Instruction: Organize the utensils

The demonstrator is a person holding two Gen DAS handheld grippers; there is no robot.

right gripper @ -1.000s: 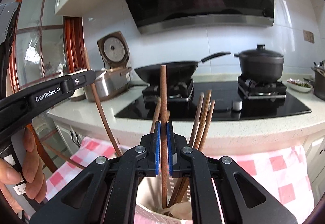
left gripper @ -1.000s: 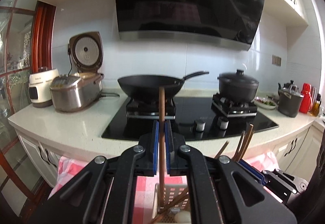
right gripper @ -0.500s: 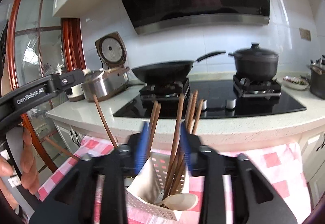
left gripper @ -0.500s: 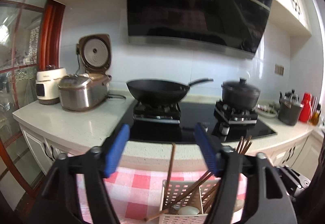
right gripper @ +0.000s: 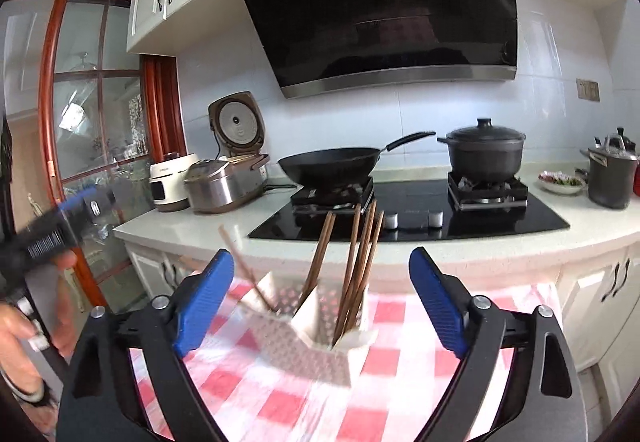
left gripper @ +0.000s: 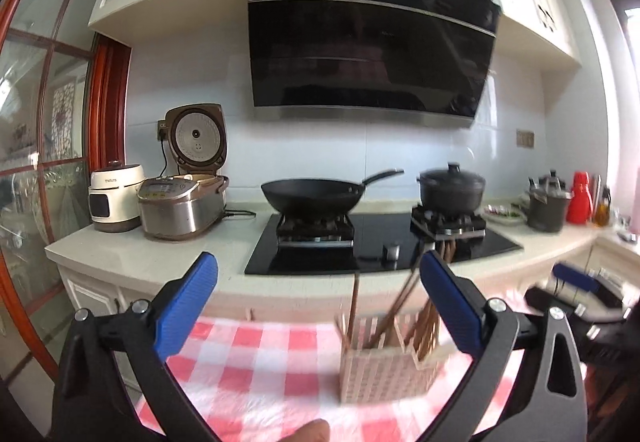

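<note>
Chopsticks (right gripper: 356, 266) stand in the white holder (right gripper: 320, 346) on the checked cloth (right gripper: 400, 354).
Left gripper (left gripper: 318, 306) and right gripper (right gripper: 320, 294): jaws opening, wide apart, nothing between them.

Small, blurred brand lettering on the white cooker (left gripper: 116, 201), not readable.

Left gripper (left gripper: 318, 302): showing matte black arms, silver pivot screws.
Left pads (left gripper: 186, 308): wearing ribbed blue facing.
Right gripper (right gripper: 322, 294): carrying the same black frame, triangular cut-outs, silver screws.
Right pads (right gripper: 436, 302): showing ribbed blue.
Left gripper body, from the right camera: bearing a white barcode-like label, blurred.
</note>
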